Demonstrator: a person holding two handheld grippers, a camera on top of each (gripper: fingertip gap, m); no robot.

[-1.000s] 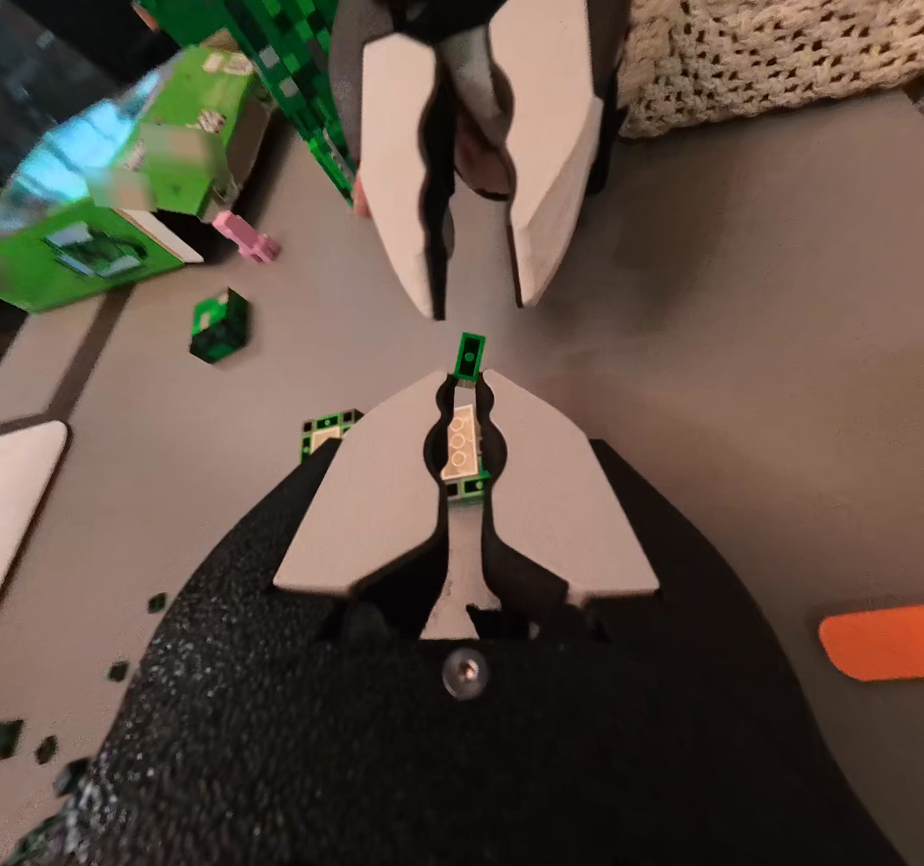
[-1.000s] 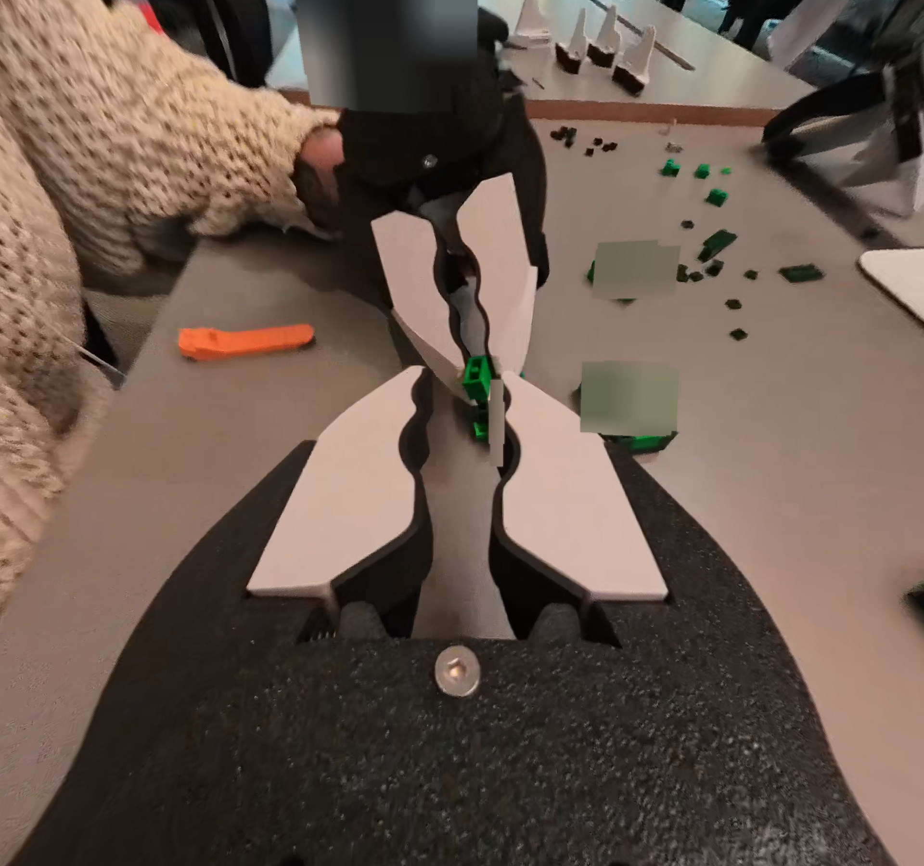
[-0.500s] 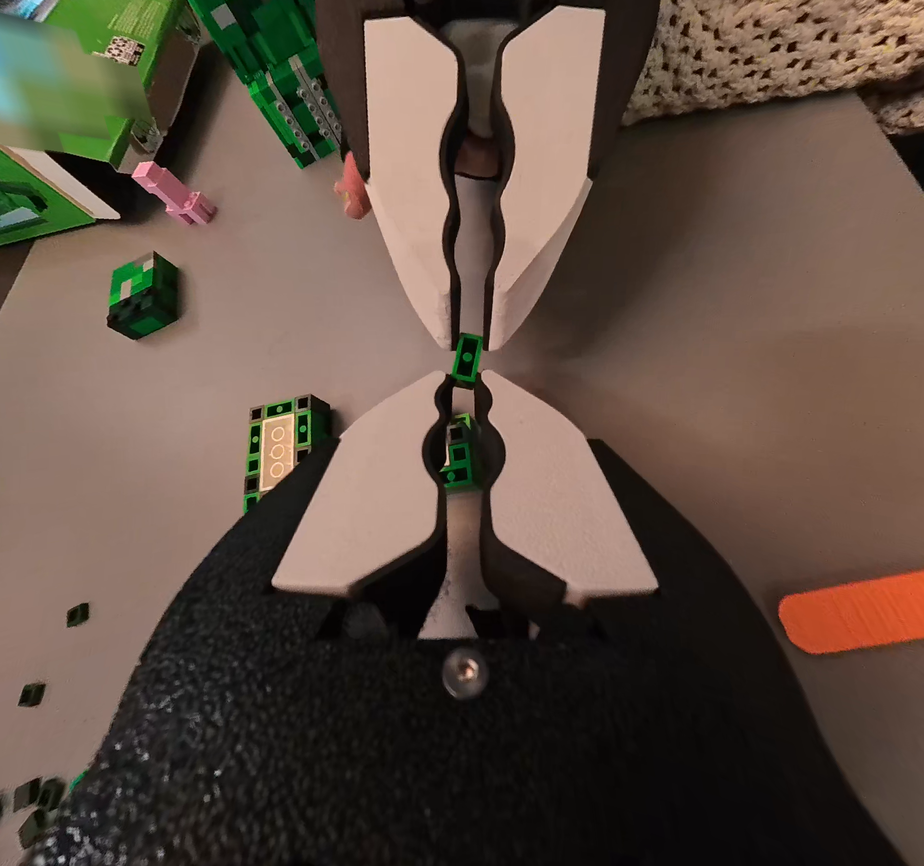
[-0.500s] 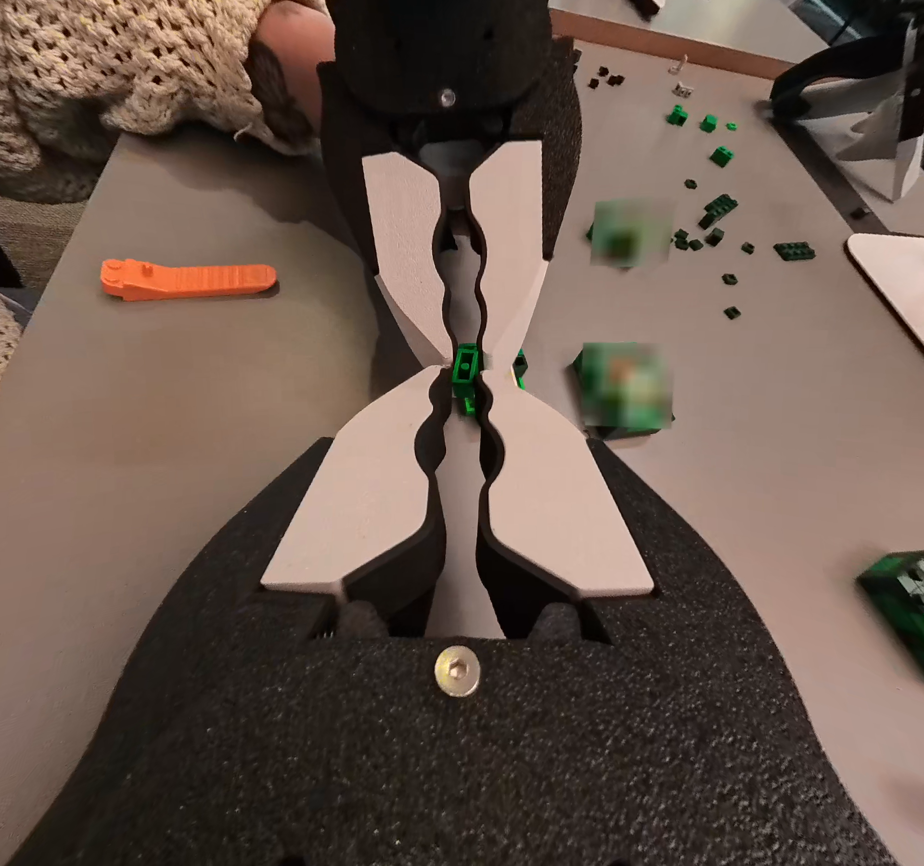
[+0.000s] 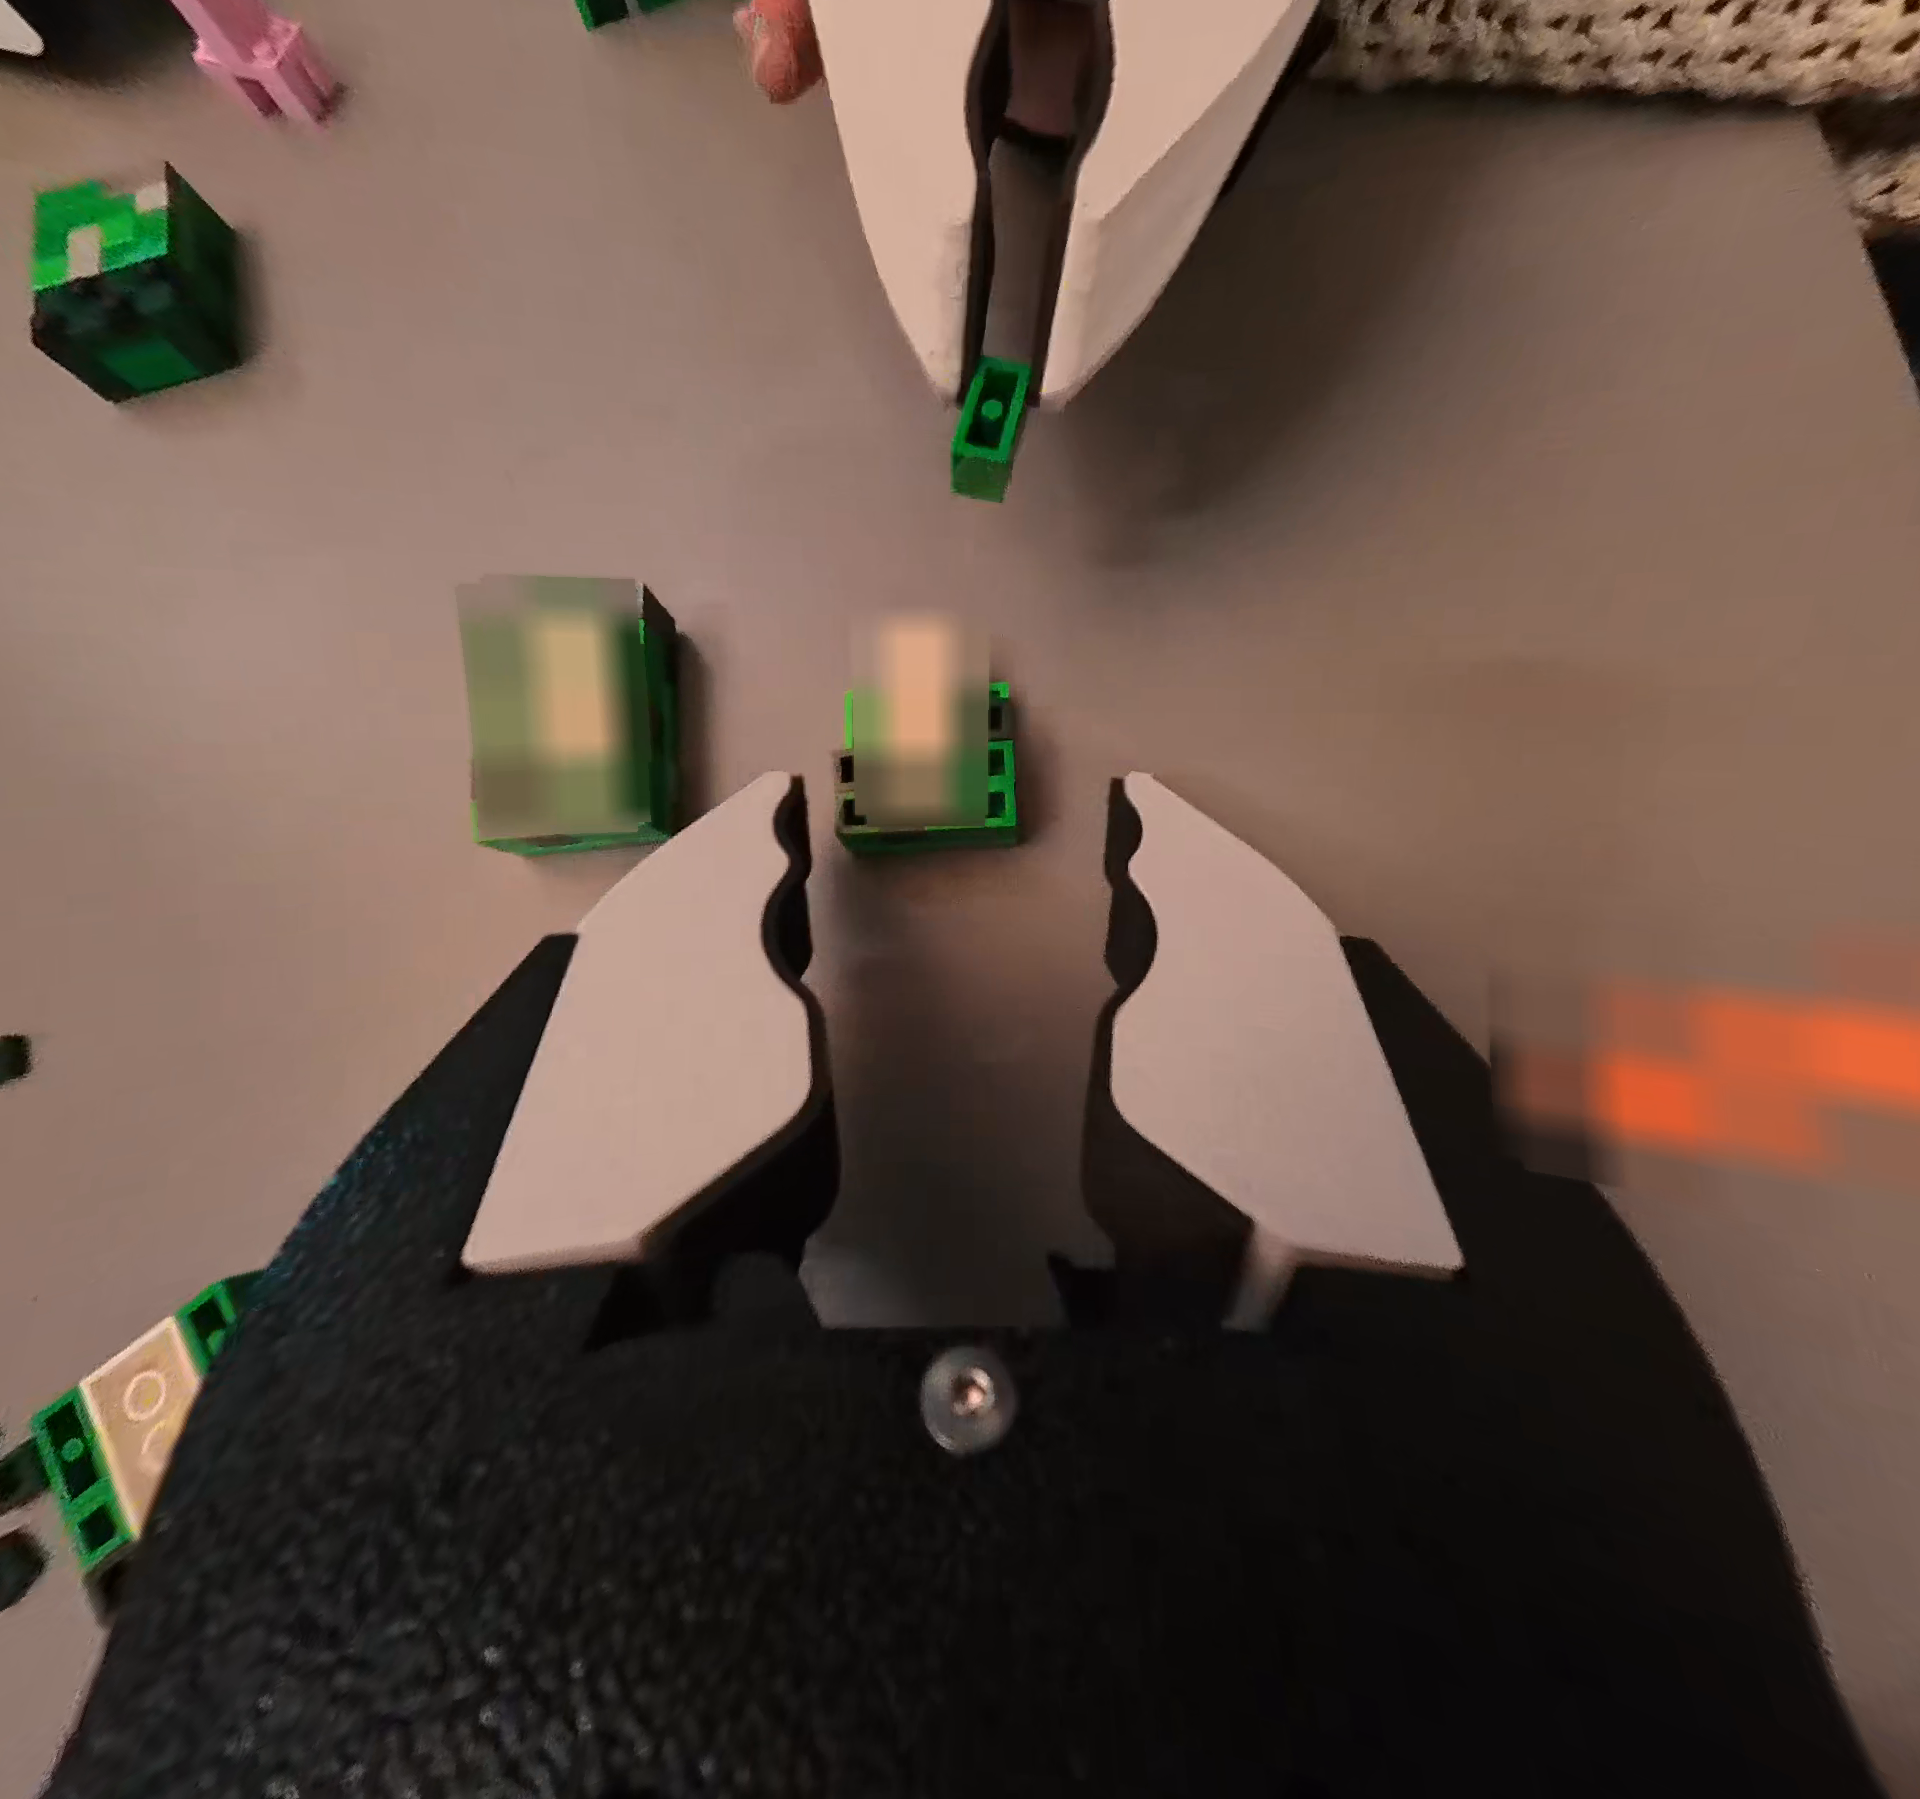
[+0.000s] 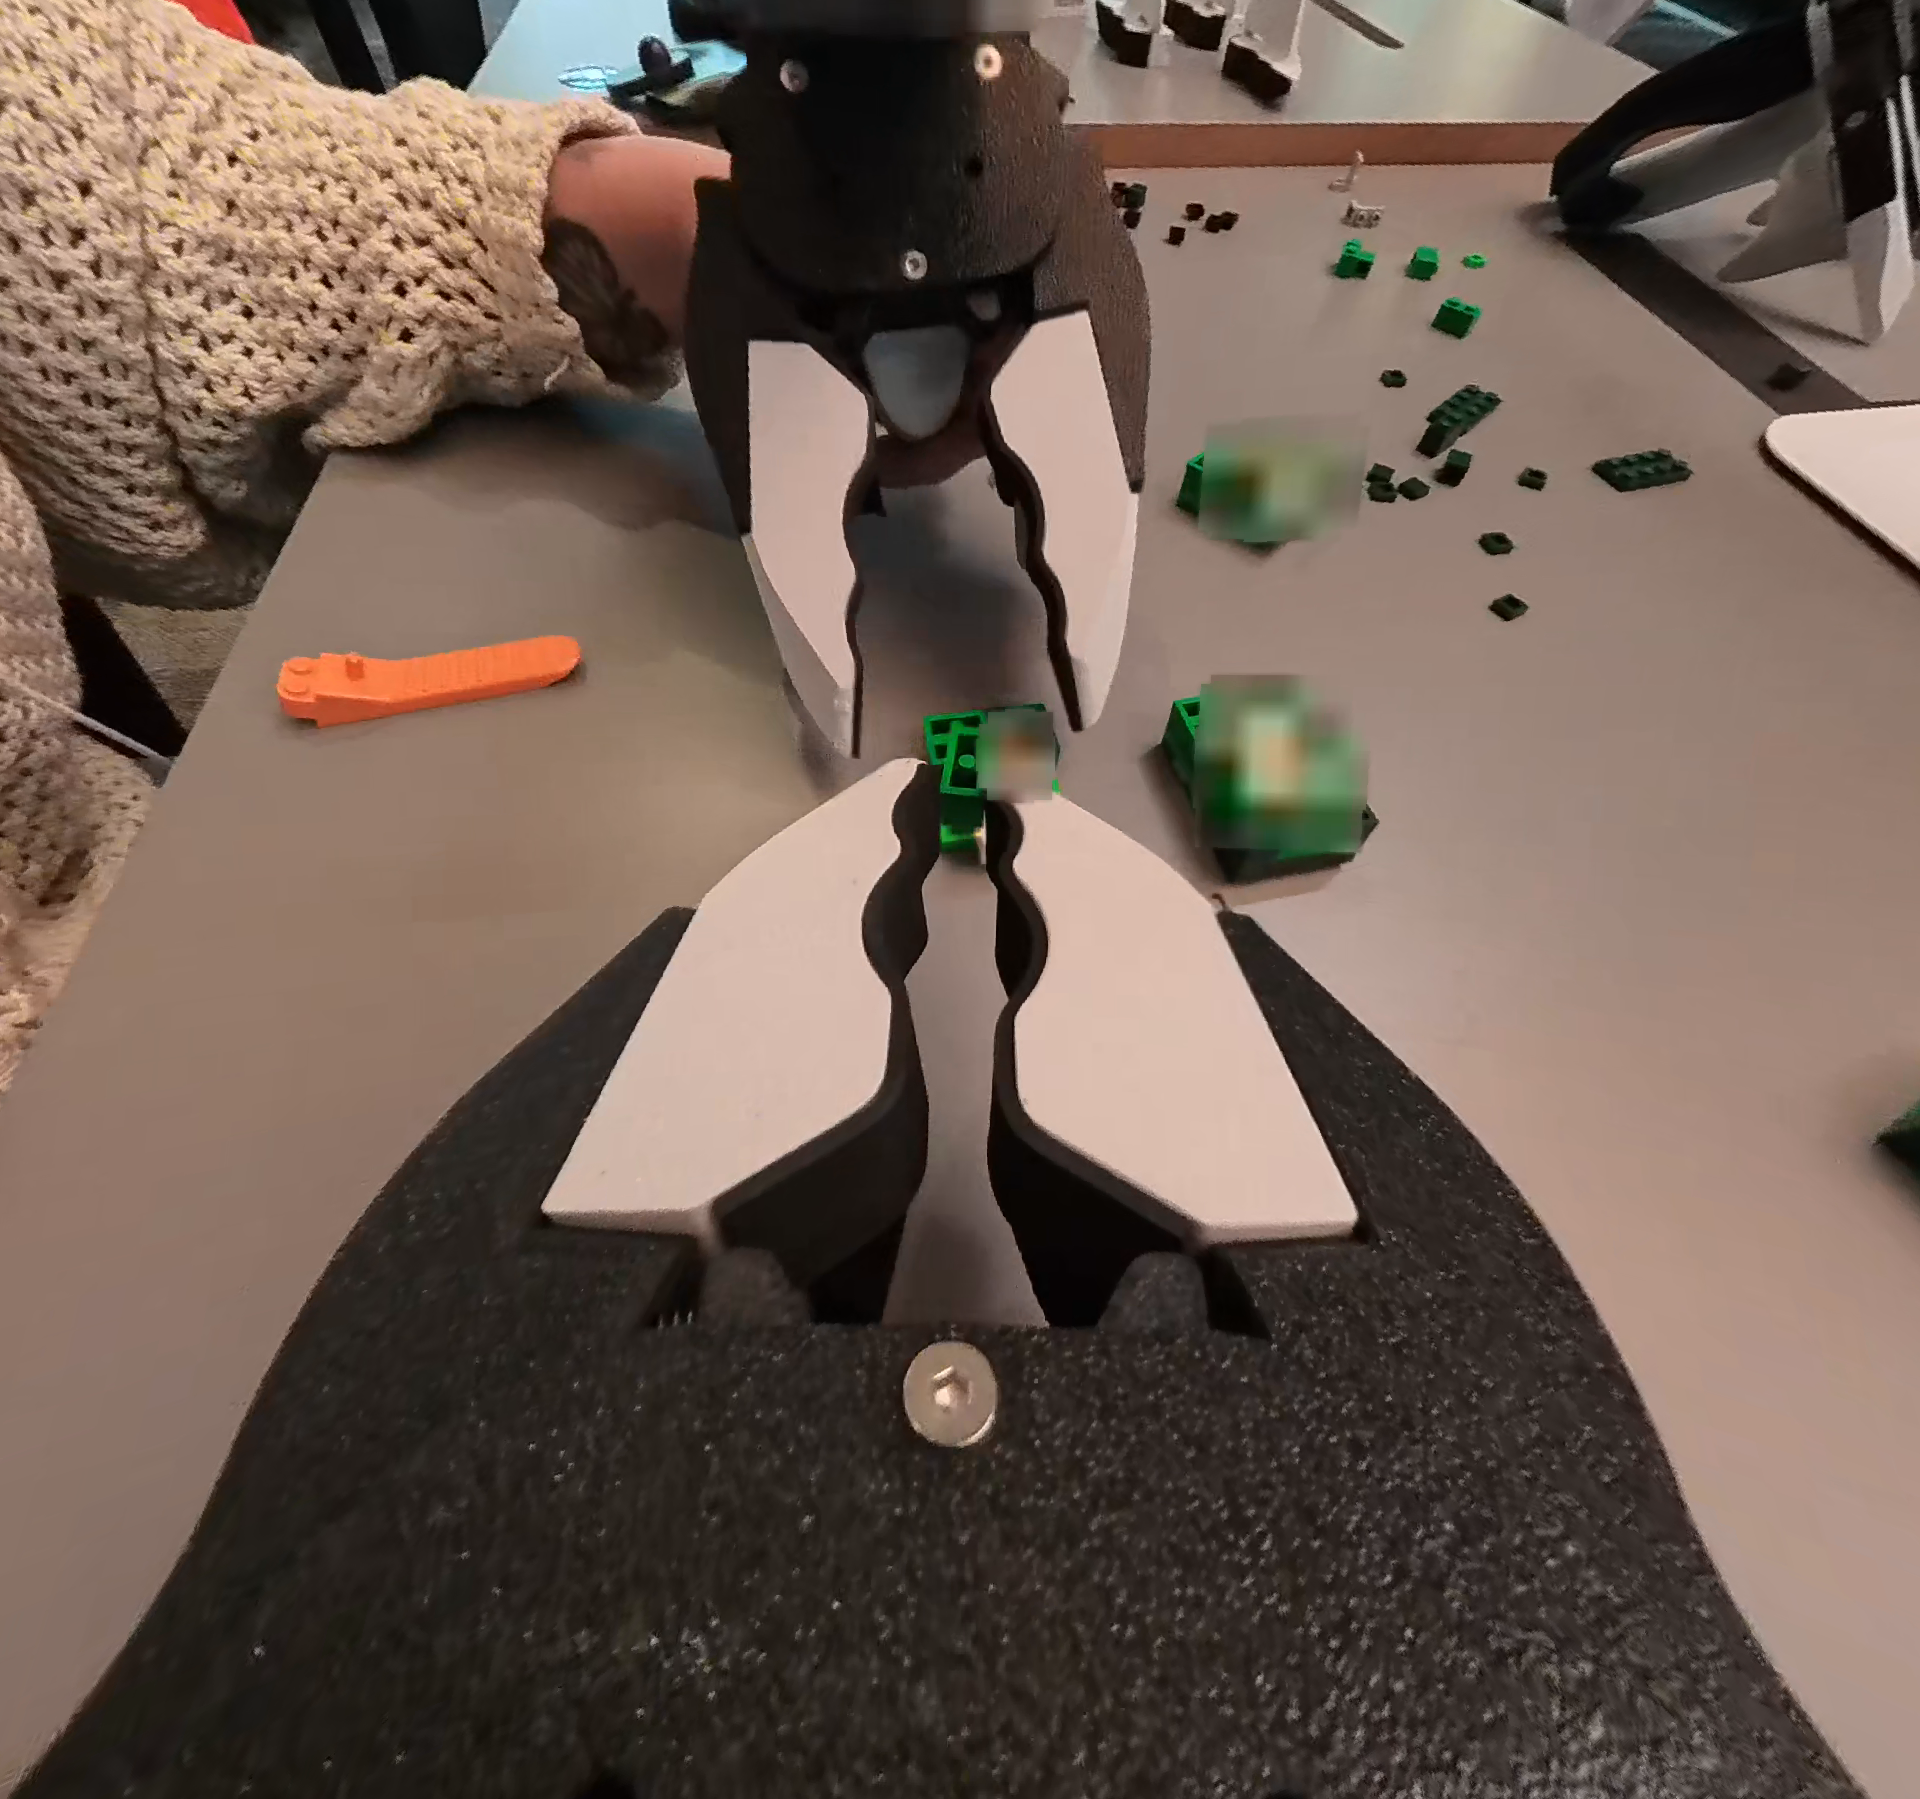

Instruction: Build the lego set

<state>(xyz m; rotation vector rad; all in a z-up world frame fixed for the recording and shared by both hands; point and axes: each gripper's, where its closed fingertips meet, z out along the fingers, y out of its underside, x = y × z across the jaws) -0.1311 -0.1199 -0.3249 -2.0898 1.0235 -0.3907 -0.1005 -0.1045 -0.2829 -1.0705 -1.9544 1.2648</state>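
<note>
- Two grippers face each other tip to tip over the grey table (image 5: 1455,523).
- Right gripper (image 5: 1003,378) is clamped on a small green brick (image 5: 987,435), which sticks out past its tips, above the table.
- Left gripper (image 5: 956,793) is spread wide and holds nothing; a small green sub-assembly (image 5: 930,762) sits on the table just ahead of the gap between its fingers.
- A second, larger green block (image 5: 571,710) stands just beside it; loose green pieces (image 6: 1455,419) lie scattered further off, orange brick separator (image 6: 426,677) well apart.
- Likely step: seat the brick on the sub-assembly.
- Risk: only a short stretch of the brick is pinched, so pressing down could pivot it or pop it out.
- Risk: sub-assembly is unrestrained, so an off-centre push could slide or tip it, possibly into the neighbouring block.
- Stud alignment can't be judged; the sub-assembly's top is blurred.
</note>
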